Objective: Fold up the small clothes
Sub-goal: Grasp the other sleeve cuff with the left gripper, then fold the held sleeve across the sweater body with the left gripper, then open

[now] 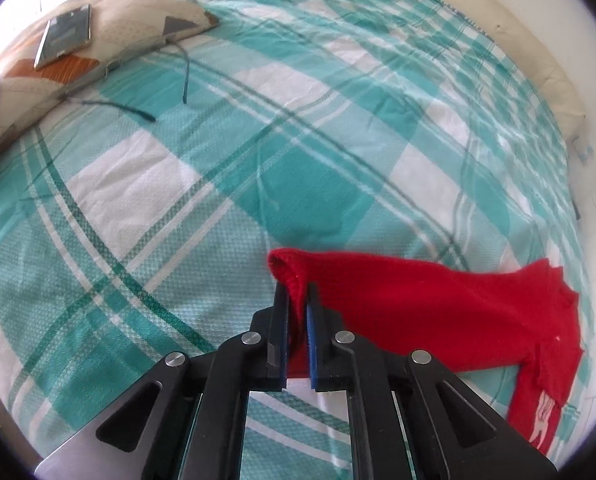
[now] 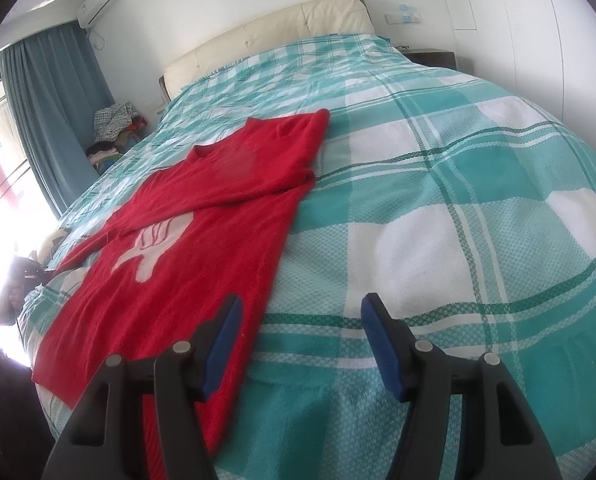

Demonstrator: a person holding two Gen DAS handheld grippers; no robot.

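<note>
A small red sweater (image 2: 201, 216) with a white motif (image 2: 157, 240) lies flat on the teal-and-white checked bedspread (image 2: 438, 220). Its right sleeve is folded across the chest. In the left wrist view the sweater (image 1: 418, 312) stretches to the right, and my left gripper (image 1: 296, 292) is shut on the cuff of its sleeve (image 1: 287, 270). My right gripper (image 2: 301, 312) is open and empty, low over the bed at the sweater's right hem edge, its left finger over the red fabric.
A patterned pillow (image 1: 109, 40) with a phone (image 1: 63, 36) on it lies at the far left of the bed. A cream headboard (image 2: 265, 36) backs the bed. Piled clothes (image 2: 113, 124) and blue curtains (image 2: 53, 112) stand at the left. A nightstand (image 2: 434, 58) is at the right.
</note>
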